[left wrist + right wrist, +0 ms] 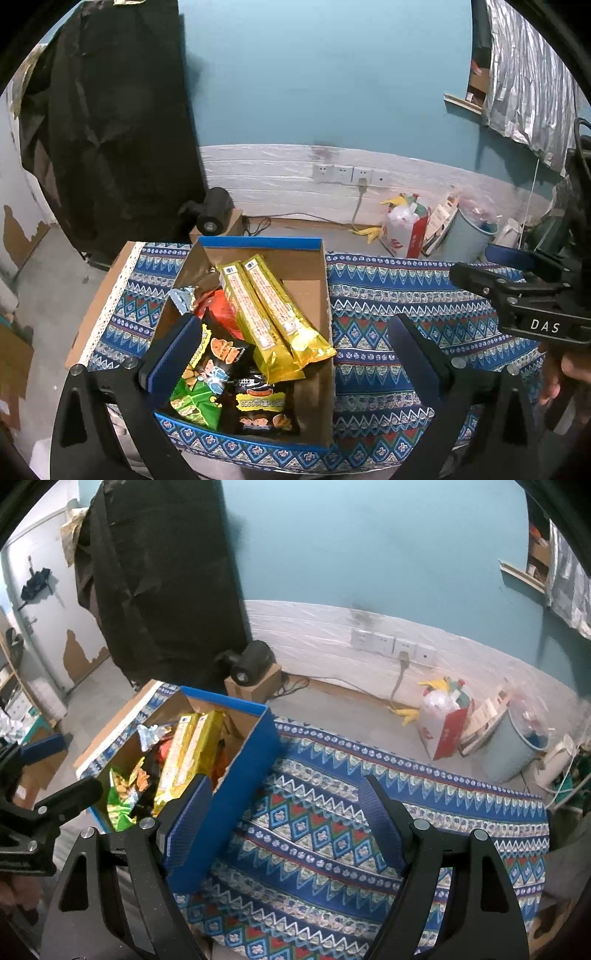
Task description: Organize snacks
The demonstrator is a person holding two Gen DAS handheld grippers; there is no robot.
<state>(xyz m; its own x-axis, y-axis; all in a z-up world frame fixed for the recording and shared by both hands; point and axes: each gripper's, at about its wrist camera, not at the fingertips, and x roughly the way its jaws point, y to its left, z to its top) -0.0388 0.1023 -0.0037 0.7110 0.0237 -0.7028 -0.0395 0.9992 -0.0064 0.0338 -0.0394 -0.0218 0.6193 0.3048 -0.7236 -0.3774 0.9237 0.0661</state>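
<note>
1. The left gripper (291, 354) hung wide open over the box (320, 266), gripping nothing.
2. Snacks (273, 314) lay inside the box, on the cloth's (369, 812) left part.
3. The right gripper (284, 823) stood open and empty over the cloth.

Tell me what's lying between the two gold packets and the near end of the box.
Two dark snack bags with orange and green print lie there, inside the box, under the gold packets' lower ends. The left wrist view shows it best.
</note>
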